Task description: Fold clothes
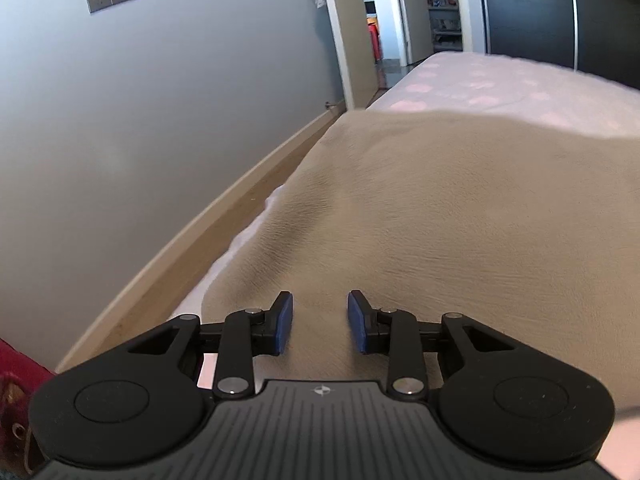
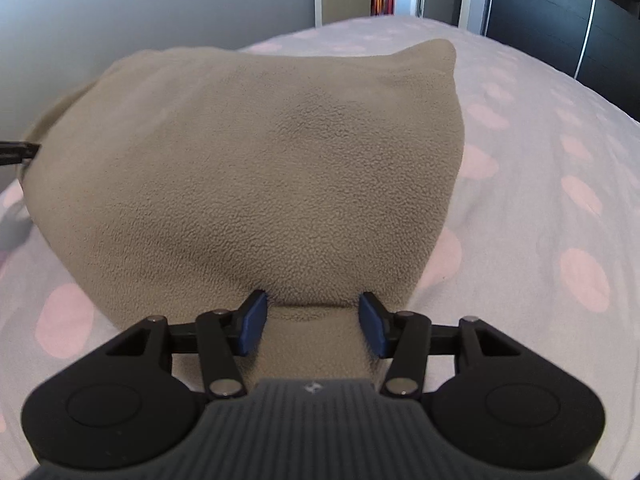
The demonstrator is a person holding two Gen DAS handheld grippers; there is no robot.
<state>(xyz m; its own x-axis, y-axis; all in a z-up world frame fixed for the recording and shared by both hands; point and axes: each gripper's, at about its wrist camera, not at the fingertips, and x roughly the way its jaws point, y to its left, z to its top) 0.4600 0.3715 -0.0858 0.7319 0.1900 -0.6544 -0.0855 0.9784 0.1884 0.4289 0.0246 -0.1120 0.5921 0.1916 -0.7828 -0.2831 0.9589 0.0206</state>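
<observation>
A beige fleece garment (image 1: 440, 208) lies spread on a bed sheet with pink dots (image 2: 540, 200). In the left wrist view my left gripper (image 1: 320, 322) sits at the garment's near left side. Fleece fills the narrow gap between its blue pads (image 1: 282, 324), and a dark crease runs away from the left pad. In the right wrist view the garment (image 2: 248, 152) bulges in a mound with one corner (image 2: 436, 56) pointing up. My right gripper (image 2: 314, 324) is at its near edge, and a thick strip of fleece is squeezed between the pads. A black part (image 2: 16, 152) pokes in at the garment's left edge.
A grey wall (image 1: 140, 120) and a wooden rail (image 1: 208, 240) run along the bed's left side. Beyond the bed are an open door (image 1: 348, 40) and a dark wardrobe (image 1: 560, 12). A red cloth (image 1: 16, 380) sits at the near left.
</observation>
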